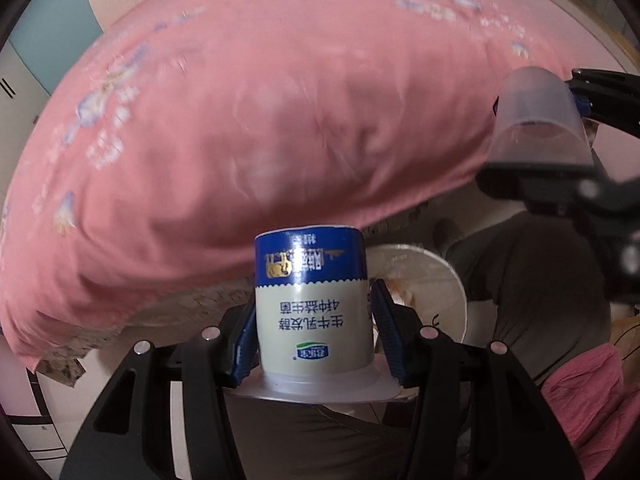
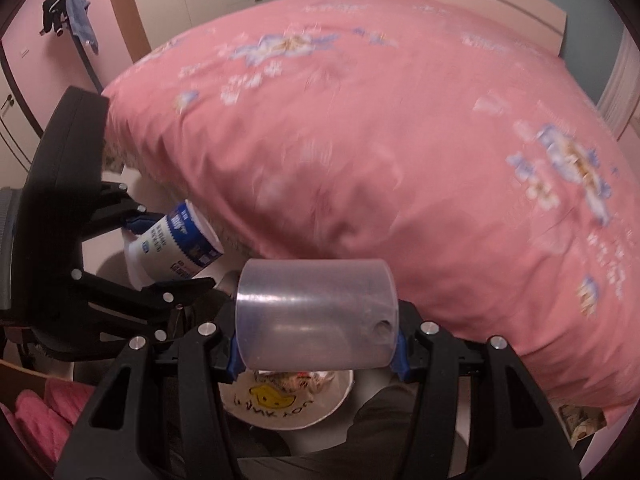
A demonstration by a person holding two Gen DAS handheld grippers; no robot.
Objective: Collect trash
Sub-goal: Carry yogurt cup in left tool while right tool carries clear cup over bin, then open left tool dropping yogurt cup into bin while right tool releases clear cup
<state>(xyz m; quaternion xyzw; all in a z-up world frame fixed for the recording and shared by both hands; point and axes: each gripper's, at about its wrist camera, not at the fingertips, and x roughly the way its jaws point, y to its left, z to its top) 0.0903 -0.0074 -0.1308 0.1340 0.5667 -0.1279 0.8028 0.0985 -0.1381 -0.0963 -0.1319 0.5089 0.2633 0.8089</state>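
Left claw (image 1: 314, 320): clamped on yogurt cup (image 1: 312, 300), label upside down, blue band away from cam, rim flange toward cam.
Right claw (image 2: 316, 356): gripping clear plastic cup (image 2: 316, 316) sideways betw. blue pads.
Bin (image 2: 320, 404): white w/ yellow duck print, under both cups, wrappers inside.
Bed (image 2: 380, 140): pink floral duvet, just behind.
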